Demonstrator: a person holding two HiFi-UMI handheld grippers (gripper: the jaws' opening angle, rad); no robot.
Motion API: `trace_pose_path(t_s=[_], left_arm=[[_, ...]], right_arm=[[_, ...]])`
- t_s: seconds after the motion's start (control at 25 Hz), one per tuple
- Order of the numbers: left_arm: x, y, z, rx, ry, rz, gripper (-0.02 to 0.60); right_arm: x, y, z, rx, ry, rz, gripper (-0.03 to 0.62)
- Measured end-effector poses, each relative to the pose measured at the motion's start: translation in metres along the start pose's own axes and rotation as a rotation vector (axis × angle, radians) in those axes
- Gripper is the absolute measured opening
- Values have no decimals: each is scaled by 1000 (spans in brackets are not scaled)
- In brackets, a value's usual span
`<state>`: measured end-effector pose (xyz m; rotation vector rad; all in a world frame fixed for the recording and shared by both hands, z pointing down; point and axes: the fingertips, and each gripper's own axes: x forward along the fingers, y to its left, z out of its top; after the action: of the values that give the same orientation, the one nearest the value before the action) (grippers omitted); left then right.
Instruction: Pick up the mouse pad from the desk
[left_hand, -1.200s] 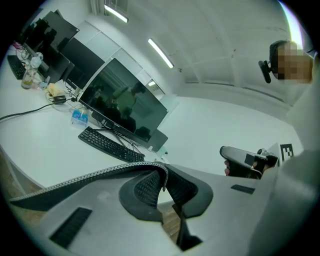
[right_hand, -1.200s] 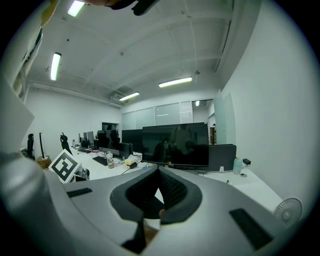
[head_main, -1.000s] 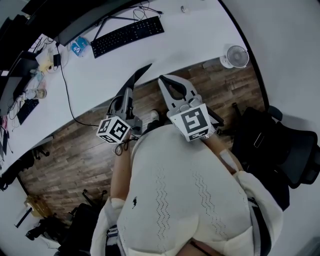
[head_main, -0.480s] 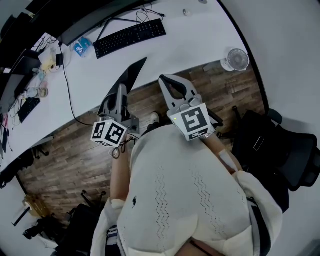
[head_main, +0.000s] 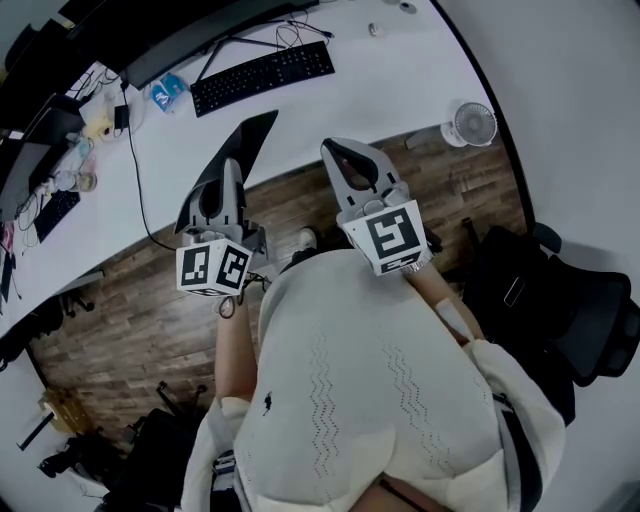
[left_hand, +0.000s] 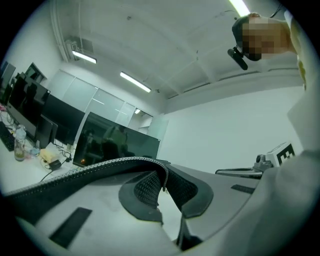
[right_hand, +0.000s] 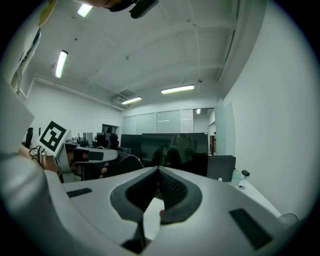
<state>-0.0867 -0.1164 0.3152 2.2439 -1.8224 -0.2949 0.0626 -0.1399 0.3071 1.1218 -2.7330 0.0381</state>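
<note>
While raising the pad (head_main: 250, 138), hold the left claw (head_main: 230, 168) level and tight: clamped now on one pad edge, tips together with only the thin sheet between. Looks lifted clear of the desk (head_main: 400, 85), judging by the head view, with the sheet sticking out ahead of the claw, tilted, far corner highest. Avoid twisting the wrist. Expect a limp sheet gripped by one edge to droop or swing, and a slack pinch to let it slide out. Carry straight up and back toward the body, slowly, so as not to drag the free end across the desk.

Leave the right claw (head_main: 336, 152) parked: just right of the left claw, apart from the pad, tips together on nothing. Bring under the free end only if sagging starts.

For room, mind the keyboard (head_main: 262, 75) farther ahead of the left claw, past the pad's far corner, and stay short of it. Mind also the cable (head_main: 135, 185) on the desk to that claw's left. Note the desk rim roughly under the left claw, curving away to the right toward a fan (head_main: 472, 122), well right of the right claw. Pull back freely over open floor (head_main: 130, 300) below and behind both claws. Ignore the chair (head_main: 590, 310), far right and behind.
</note>
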Motion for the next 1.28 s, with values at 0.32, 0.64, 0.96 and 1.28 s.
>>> trace_pose_path(t_s=[0.32,0.64,0.96,1.28], left_arm=[[7,-10,31,137,-50,-10,23],[18,-21,54,183,-96,-38,23],[31,-29,76,225,-133,-65,23],[36,-41,80,241,-153,-80,23]], right_arm=[[-4,-17,20,13,-56,36,2],[-11,-41,57,76,-136,67,2],[-12,-54,92,71,-200,89,2],[-16,-56,108,45,-224,93,2]])
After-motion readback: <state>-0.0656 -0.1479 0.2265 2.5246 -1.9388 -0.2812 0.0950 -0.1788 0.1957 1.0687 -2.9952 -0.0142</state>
